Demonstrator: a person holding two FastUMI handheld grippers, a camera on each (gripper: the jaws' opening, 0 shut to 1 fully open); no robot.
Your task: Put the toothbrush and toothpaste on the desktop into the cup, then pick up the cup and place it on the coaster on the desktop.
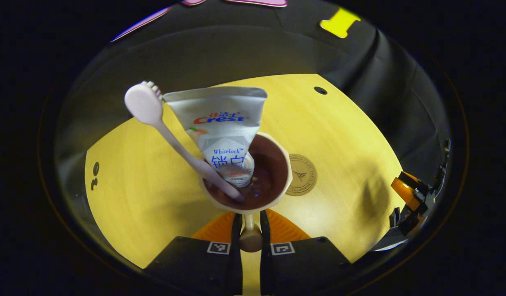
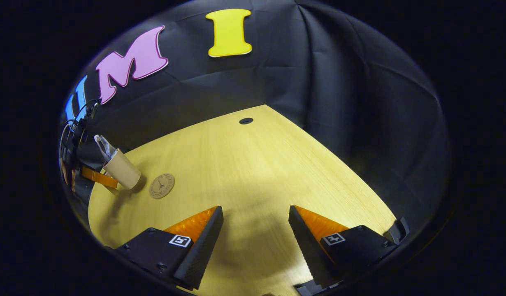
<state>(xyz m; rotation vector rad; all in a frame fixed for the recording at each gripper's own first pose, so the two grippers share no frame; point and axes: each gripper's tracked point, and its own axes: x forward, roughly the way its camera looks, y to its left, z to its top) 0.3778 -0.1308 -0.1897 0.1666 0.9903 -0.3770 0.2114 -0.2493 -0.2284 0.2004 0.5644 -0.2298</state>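
- The left gripper has its two fingers pressed together on the cup's handle, a thin stem with a round knob, just below the cup.
- The cup seems to hang above the desk; whether its base touches the wood I cannot tell. The coaster lies just beside the cup, on the side away from the toothbrush.
- The toothbrush and the toothpaste both stand in the cup, leaning out over its rim on the side away from the coaster.
- Handling, as I judge it: the cup looks hard, smooth and fairly light, but the tall contents make it top-heavy toward the brush side. Held by a thin handle it may swing, so it wants a level, slow carry and a flat set-down. The tube is soft and would buckle if squeezed; the brush is stiff plastic.
- Writing: the tube reads "Crest" and, lower, "Whitelock", with blue characters I cannot make out. The coaster bears a round emblem too small to read.
- The right gripper hovers over bare desk well apart from the cup, fingers wide apart, holding nothing.
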